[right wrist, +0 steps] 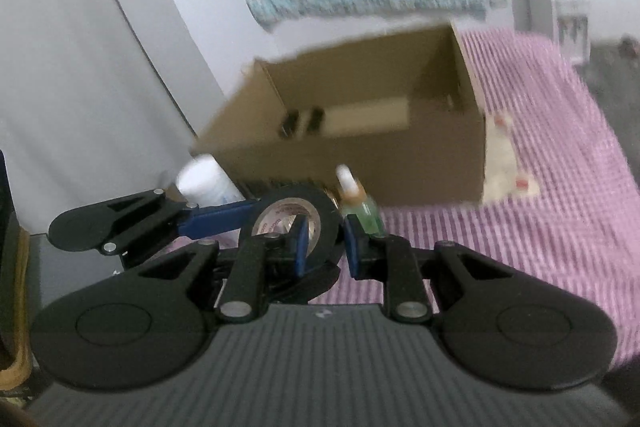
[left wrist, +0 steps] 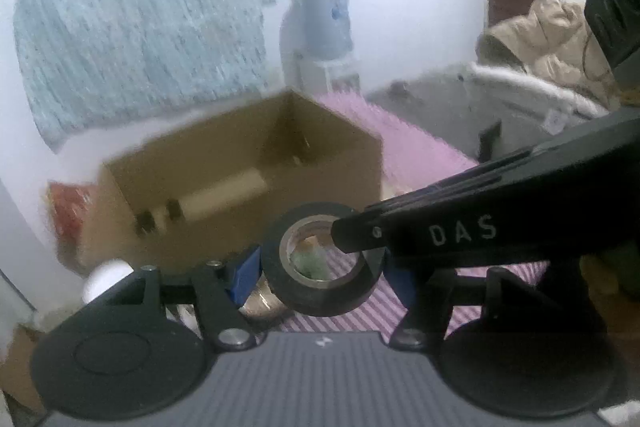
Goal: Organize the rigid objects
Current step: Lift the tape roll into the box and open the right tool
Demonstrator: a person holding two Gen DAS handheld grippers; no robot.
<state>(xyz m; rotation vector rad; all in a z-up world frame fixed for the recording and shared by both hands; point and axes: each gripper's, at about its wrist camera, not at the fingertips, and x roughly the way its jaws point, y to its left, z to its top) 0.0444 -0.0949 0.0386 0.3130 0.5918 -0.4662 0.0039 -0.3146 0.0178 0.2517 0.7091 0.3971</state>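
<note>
A black tape roll point(left wrist: 280, 259) hangs in the air above the pink striped cloth point(left wrist: 380, 307), in front of an open cardboard box point(left wrist: 240, 179). My left gripper point(left wrist: 322, 275) is shut on it, its blue pads pressing the roll's outer sides. The right gripper's black finger point(left wrist: 460, 227) reaches in from the right to the roll's rim. In the right wrist view my right gripper point(right wrist: 326, 247) is shut on the tape roll point(right wrist: 326, 215), one pad inside the hole and one outside the wall. The left gripper's blue finger point(right wrist: 216, 219) touches the roll from the left.
The cardboard box point(right wrist: 360, 163) holds a cream block and small dark items. A white bottle point(right wrist: 208, 183) and a small green bottle point(right wrist: 360, 207) stand near its front. A white packet point(right wrist: 504, 163) lies at its right. A water dispenser point(left wrist: 324, 27) and a beige jacket point(left wrist: 552, 39) are behind.
</note>
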